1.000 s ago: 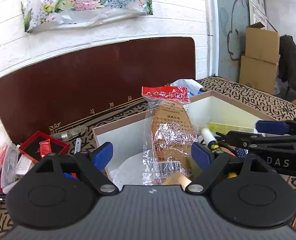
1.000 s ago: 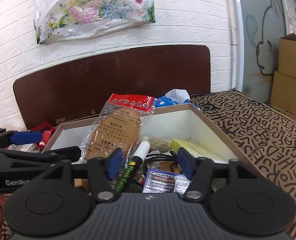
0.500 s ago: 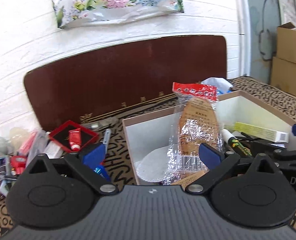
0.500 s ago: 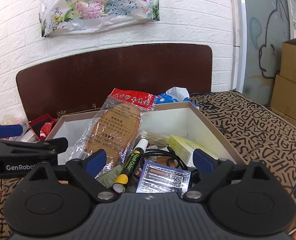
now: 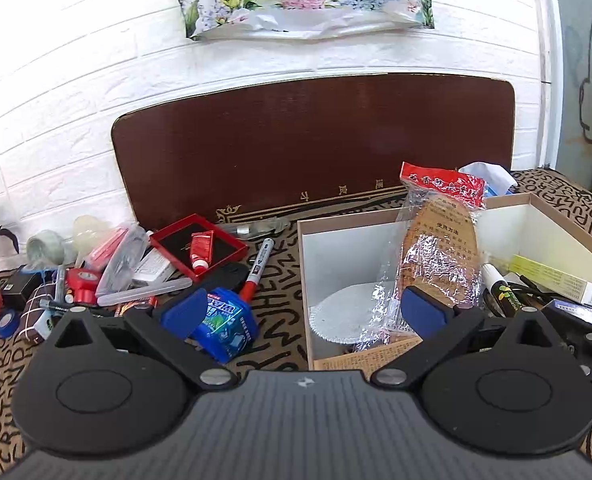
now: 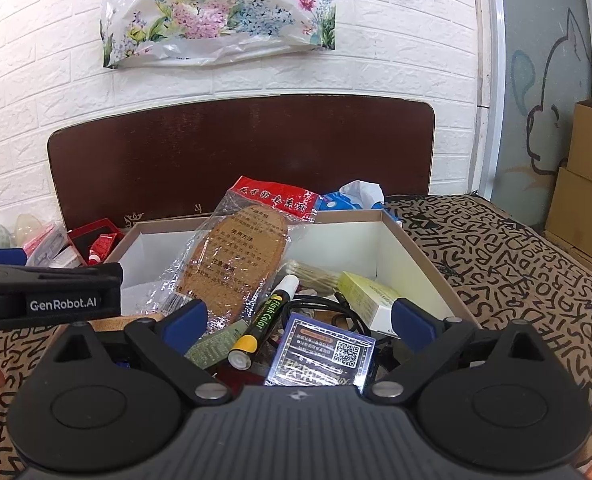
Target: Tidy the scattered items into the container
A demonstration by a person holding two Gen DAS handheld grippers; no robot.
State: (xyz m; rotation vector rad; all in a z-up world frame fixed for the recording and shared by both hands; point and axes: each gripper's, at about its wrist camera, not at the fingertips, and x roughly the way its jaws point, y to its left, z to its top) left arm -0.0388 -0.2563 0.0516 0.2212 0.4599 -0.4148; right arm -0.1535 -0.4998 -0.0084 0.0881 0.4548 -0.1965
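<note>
Partly done: box (image 6: 412,240) holds insole packet (image 6: 235,264), marker (image 6: 267,316); clutter (image 5: 107,264) left outside; left claw (image 5: 300,312) wide, empty; right claw (image 6: 296,320) opening, empty.

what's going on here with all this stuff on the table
A person with a gripper in each hand is tidying clutter into a white box. Both hold nothing: the left gripper is open and the right gripper's jaws are opening over a marker already inside. A bagged insole leans in the box; a blue packet waits outside.
</note>
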